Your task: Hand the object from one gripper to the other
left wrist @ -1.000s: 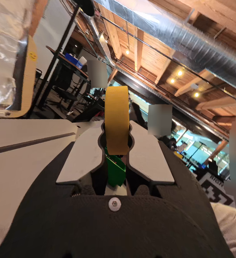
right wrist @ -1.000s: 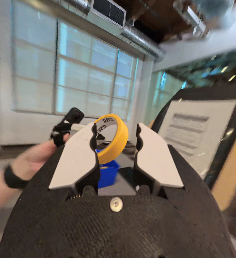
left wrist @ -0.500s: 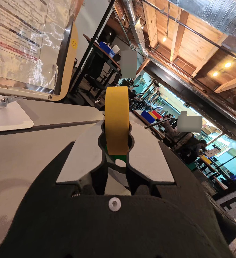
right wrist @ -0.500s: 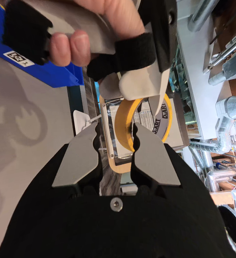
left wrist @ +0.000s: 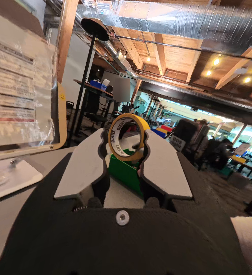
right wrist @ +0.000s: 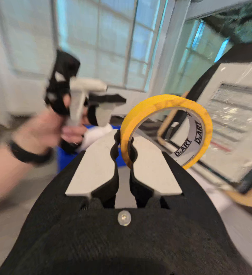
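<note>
A yellow tape roll with a white printed core is pinched by its wall in my right gripper, which is shut on it. The roll stands on edge, leaning right of the fingers. In the left wrist view the roll hangs just beyond my left gripper, whose jaws stand wide open and empty. Through the ring a tip of the other gripper shows. In the right wrist view the left gripper, held in a hand, is blurred and apart from the roll, to its left.
A green bin sits on the grey table right behind the left fingers. A blue bin lies below the hand. A laminated sign on a stand is at the left and also shows in the right wrist view.
The left gripper was shut on the roll; it has opened, let go and drawn away. The right gripper has shut on the roll's wall and now holds it alone.
</note>
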